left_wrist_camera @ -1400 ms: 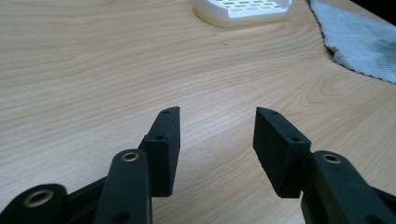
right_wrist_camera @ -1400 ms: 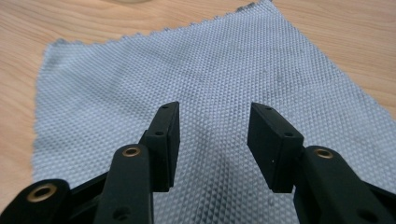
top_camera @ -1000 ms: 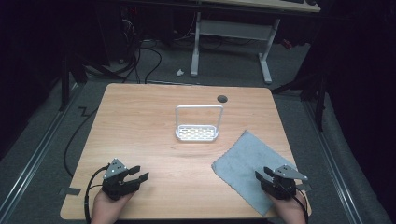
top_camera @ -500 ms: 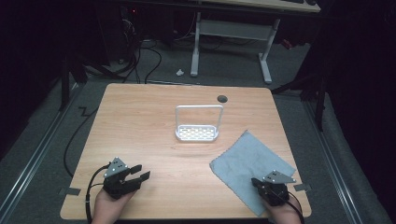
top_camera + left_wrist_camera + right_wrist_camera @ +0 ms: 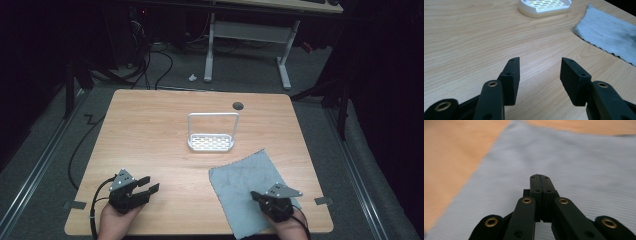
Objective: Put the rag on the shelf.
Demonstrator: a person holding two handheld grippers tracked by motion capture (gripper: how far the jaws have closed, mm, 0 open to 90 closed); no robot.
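My left gripper (image 5: 144,188) rests at the near left part of the wooden table (image 5: 150,130), held in my left hand (image 5: 116,222), its jaws spread wide with bare wood showing between them and nothing held. In the left gripper view the two black pads (image 5: 512,75) stand well apart, and past them the white rack (image 5: 544,7) sits ahead and a little to the right, with the edge of the grey cloth (image 5: 609,35) farther right — neither touches this gripper.

My right gripper (image 5: 260,197) sits at the near right of the table, on top of the grey cloth (image 5: 250,187). In the right gripper view its jaws are pressed together, pad against pad, with no gap between them; the cloth (image 5: 574,165) spreads out under and ahead of the tips, but I cannot tell whether any fold of it is pinched between them. The weave looks flat there, and bare wood shows along the left edge of that view.

From above, the cloth lies at the near right of the table, one corner hanging just past the near edge beside my right hand (image 5: 287,227). The white rack (image 5: 211,142), with its upright wire handle, stands near the middle of the table — just beyond the cloth's far edge and well apart from both grippers. A dark round hole (image 5: 238,106) sits in the tabletop behind the rack.
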